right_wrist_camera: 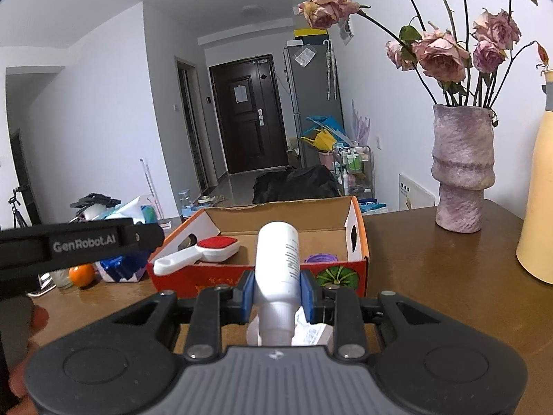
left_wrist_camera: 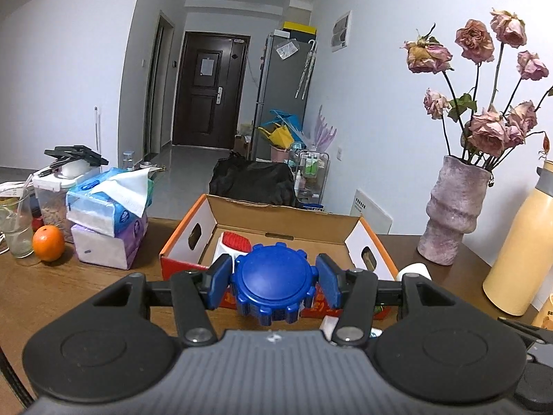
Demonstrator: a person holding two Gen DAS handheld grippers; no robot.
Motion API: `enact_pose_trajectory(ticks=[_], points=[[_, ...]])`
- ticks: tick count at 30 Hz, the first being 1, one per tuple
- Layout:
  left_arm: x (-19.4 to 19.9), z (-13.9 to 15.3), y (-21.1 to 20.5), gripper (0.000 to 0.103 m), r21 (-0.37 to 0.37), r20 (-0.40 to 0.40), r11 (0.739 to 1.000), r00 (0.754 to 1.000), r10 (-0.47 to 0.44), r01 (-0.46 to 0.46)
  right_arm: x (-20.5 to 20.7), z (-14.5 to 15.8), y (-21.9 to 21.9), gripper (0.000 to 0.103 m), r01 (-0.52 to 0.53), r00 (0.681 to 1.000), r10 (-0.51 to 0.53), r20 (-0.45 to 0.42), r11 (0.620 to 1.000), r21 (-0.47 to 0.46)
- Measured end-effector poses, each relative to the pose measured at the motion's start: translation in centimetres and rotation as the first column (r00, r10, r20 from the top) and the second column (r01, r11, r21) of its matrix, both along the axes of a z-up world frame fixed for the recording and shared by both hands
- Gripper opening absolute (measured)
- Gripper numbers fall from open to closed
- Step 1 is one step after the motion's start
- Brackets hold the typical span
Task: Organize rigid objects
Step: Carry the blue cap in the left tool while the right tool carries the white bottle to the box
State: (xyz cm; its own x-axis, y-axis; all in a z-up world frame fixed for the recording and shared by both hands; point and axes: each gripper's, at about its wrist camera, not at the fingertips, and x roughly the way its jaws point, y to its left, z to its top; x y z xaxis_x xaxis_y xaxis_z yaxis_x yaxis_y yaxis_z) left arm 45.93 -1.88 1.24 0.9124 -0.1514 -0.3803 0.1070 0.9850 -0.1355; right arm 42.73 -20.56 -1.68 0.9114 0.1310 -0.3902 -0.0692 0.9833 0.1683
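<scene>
Each hand-held gripper (left_wrist_camera: 273, 278) (right_wrist_camera: 278, 297) has black linkage arms with silver screws, blue pads (left_wrist_camera: 219, 282), and a ribbed grey body (right_wrist_camera: 276, 377).

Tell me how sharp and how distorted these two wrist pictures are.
Left wrist view: sharp; fisheye bends the walls, dark vignette in the corners; the blue ridged plastic lid is crisp. Right wrist view: same curvature; the white cylindrical plastic bottle is overexposed near the lens, with soft reflections on the brown wooden table.

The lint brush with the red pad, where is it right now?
The lint brush lies inside the cardboard box, at its left end in the right wrist view, white handle propped over the front-left corner.
</scene>
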Motion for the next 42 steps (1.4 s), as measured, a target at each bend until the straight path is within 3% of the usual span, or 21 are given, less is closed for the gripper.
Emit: enact_pose_trajectory(ticks=[33,42], points=[[12.6,-1.1,-1.5,0.055,0.053,-0.032,0.998,0.999,0.026,-0.024,13.0,-0.4,0.2,0.027,0.04,0.999,-0.041,-0.028,0.999,-0.034],[15.2,-2.0,-2.1,0.055,0.071,-0.058,0.997,0.997,0.046,-0.041,16.5,-1.2,0.1,0.027,0.055,0.995,-0.06,-0.075,0.997,-0.06]])
